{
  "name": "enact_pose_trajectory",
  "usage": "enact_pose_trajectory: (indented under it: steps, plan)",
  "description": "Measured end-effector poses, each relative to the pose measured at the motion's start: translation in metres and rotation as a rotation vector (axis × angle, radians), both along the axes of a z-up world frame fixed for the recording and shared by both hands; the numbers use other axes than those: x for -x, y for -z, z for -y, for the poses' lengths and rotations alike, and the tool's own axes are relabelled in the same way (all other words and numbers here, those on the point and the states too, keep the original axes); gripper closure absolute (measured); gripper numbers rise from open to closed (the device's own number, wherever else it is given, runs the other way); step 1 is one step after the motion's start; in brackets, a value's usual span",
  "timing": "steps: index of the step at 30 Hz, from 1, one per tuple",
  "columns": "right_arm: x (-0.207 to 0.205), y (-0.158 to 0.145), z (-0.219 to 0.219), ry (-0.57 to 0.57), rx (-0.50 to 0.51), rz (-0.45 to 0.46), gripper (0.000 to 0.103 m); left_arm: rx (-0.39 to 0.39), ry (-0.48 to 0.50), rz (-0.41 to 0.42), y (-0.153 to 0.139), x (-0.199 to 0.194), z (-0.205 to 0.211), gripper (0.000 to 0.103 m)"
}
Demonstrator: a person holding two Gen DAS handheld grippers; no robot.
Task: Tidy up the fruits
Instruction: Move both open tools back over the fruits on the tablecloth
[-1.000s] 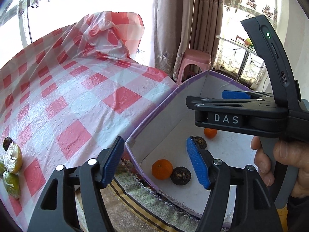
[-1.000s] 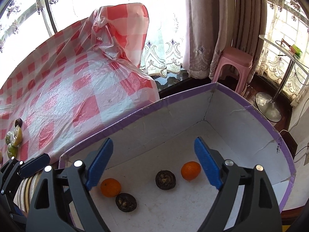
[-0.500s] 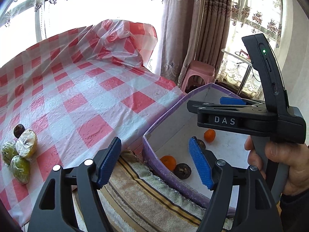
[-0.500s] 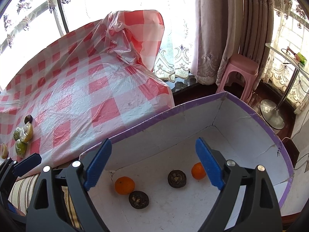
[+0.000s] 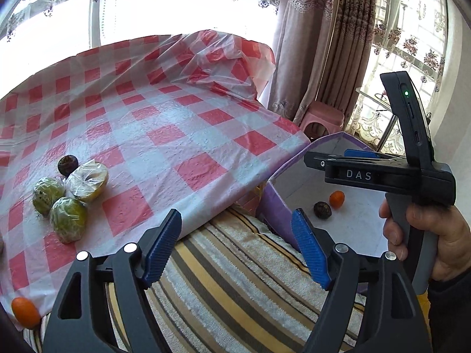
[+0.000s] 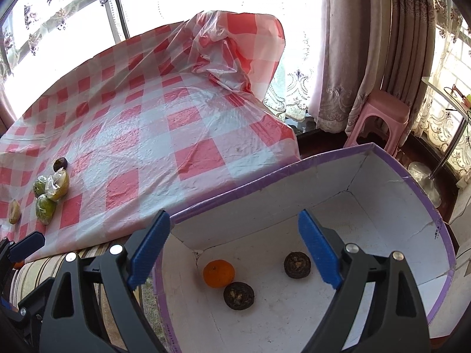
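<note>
Pulling back from the purple-rimmed white cardboard box (image 6: 382, 158), my left gripper (image 5: 238, 250) hangs open and empty over a striped towel (image 5: 235, 279). Right gripper (image 6: 235, 247) gapes empty above the box, where an orange tangerine (image 6: 218, 273) lies inside.

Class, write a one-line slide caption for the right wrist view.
Open right gripper hovers over purple-rimmed box holding one orange and two dark fruits.
</note>
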State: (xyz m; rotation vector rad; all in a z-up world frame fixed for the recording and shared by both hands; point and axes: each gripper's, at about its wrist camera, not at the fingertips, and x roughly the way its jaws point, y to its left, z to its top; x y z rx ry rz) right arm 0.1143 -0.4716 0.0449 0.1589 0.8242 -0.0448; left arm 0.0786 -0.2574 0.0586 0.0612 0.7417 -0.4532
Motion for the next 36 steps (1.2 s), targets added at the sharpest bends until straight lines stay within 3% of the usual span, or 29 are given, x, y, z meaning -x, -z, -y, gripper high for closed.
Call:
enact_pose_trajectory:
  steps: [7, 18, 22, 36]
  plan:
    - [0.001, 0.000, -0.027, -0.064, 0.003, -0.007, 0.014, 0.018, -0.066, -0.005, -0.002, 0.008, -0.032, 0.028]
    - [0.010, -0.007, -0.085, -0.212, 0.008, 0.000, 0.014, 0.038, -0.197, -0.009, -0.003, 0.027, -0.087, 0.016]
    - [0.016, -0.009, -0.106, -0.272, 0.023, 0.009, 0.007, 0.045, -0.240, -0.011, -0.003, 0.035, -0.108, 0.016]
    - [0.034, -0.027, -0.152, -0.365, 0.095, 0.081, 0.002, -0.062, -0.359, 0.039, -0.005, 0.067, -0.145, 0.015]
